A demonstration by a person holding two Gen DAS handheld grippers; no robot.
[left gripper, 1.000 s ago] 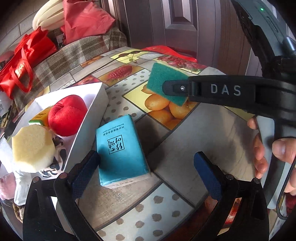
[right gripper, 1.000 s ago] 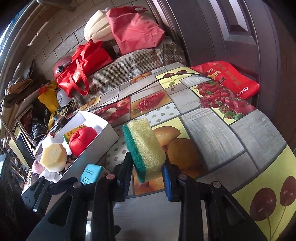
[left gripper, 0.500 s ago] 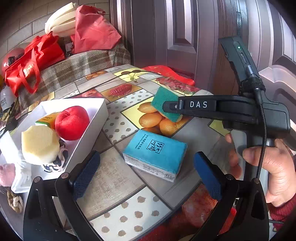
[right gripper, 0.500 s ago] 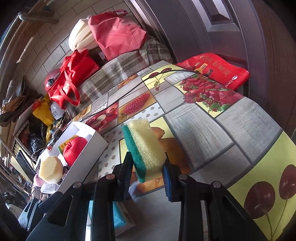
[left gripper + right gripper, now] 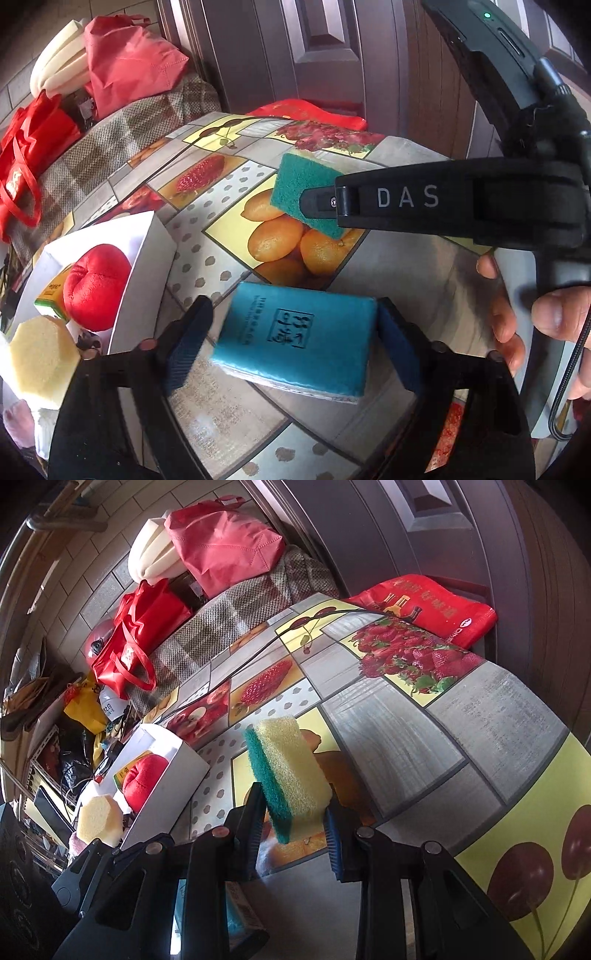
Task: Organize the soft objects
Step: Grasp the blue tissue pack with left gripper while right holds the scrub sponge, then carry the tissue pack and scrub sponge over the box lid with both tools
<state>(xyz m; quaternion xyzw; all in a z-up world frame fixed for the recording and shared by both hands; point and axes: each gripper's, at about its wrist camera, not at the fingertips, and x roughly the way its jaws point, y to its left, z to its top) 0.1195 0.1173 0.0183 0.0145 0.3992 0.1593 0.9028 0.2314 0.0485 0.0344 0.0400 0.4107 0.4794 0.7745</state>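
A blue tissue pack (image 5: 295,341) lies on the fruit-print tablecloth between the fingers of my open left gripper (image 5: 291,343); its right pad touches the pack, the left pad stands apart. My right gripper (image 5: 295,819) is shut on a yellow-and-green sponge (image 5: 288,775) and holds it above the table; the sponge (image 5: 306,195) also shows in the left wrist view. A white box (image 5: 144,266) at the left holds a red plush (image 5: 94,284), a yellow sponge block (image 5: 40,363) and a small carton (image 5: 51,295).
The white box (image 5: 173,771) also shows in the right wrist view. A red bag (image 5: 424,609) lies at the table's far edge by the dark door. Red bags (image 5: 136,638) and a plaid cushion (image 5: 229,616) sit behind the table.
My left gripper has moved down and forward around the blue tissue pack, and its jaws have narrowed toward it. My right gripper still holds the sponge above the table.
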